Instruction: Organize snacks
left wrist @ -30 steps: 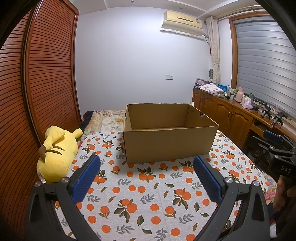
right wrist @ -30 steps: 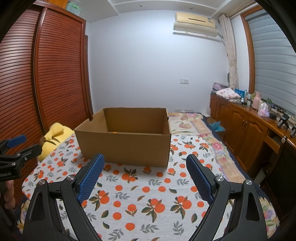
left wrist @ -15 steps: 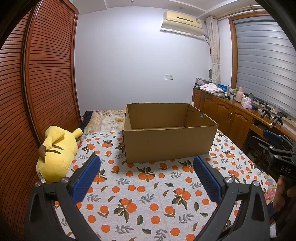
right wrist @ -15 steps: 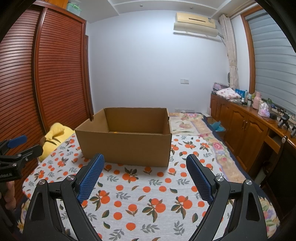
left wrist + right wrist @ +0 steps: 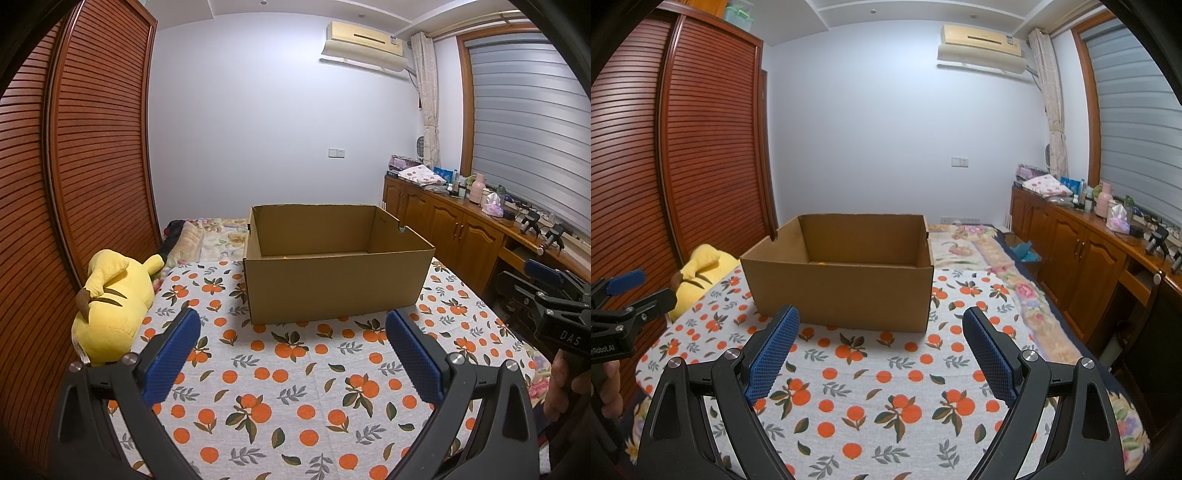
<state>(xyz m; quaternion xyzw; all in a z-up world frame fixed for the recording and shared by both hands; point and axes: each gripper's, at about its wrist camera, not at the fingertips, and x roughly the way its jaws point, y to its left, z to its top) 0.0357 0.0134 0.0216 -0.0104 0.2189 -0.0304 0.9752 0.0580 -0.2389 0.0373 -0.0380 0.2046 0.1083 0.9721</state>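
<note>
An open brown cardboard box stands on the bed's orange-print cloth; it also shows in the right wrist view. A sliver of something orange shows low inside it; the rest of the inside is hidden. My left gripper is open and empty, a short way in front of the box. My right gripper is open and empty, also in front of the box. Each gripper shows at the edge of the other's view: the right one, the left one.
A yellow plush toy lies at the bed's left edge by the slatted wooden wardrobe. A wooden cabinet with clutter on top runs along the right wall. Floral bedding lies behind the box.
</note>
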